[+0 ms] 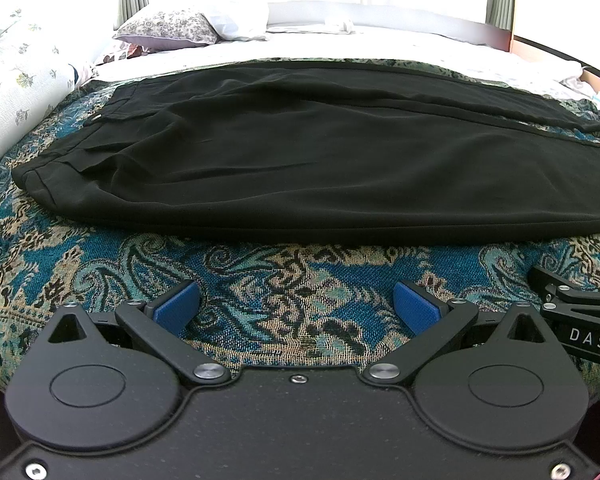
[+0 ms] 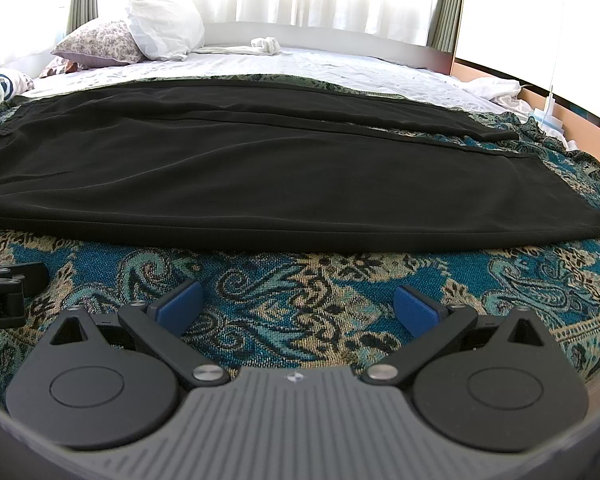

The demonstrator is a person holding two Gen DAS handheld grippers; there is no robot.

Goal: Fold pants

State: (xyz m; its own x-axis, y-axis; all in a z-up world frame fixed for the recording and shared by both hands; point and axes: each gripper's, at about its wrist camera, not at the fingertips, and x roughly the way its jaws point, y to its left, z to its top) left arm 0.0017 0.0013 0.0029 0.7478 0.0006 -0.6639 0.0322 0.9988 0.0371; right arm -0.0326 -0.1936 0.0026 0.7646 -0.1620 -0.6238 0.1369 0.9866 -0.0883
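Black pants (image 1: pixel 300 160) lie flat across a blue paisley blanket (image 1: pixel 292 280) on a bed, waistband to the left, legs running right. They also show in the right wrist view (image 2: pixel 280 176), with the leg hems at the right. My left gripper (image 1: pixel 296 306) is open and empty, low over the blanket, just short of the pants' near edge. My right gripper (image 2: pixel 298 306) is open and empty, also just short of the near edge, further right. Each gripper's side shows at the edge of the other's view.
Beyond the pants are a white sheet (image 2: pixel 340 64), a floral pillow (image 2: pixel 100 44) and a white pillow (image 2: pixel 164 28) at the back left. A small white cloth (image 2: pixel 266 45) lies by the headboard. A floral bolster (image 1: pixel 16 92) lies at the left.
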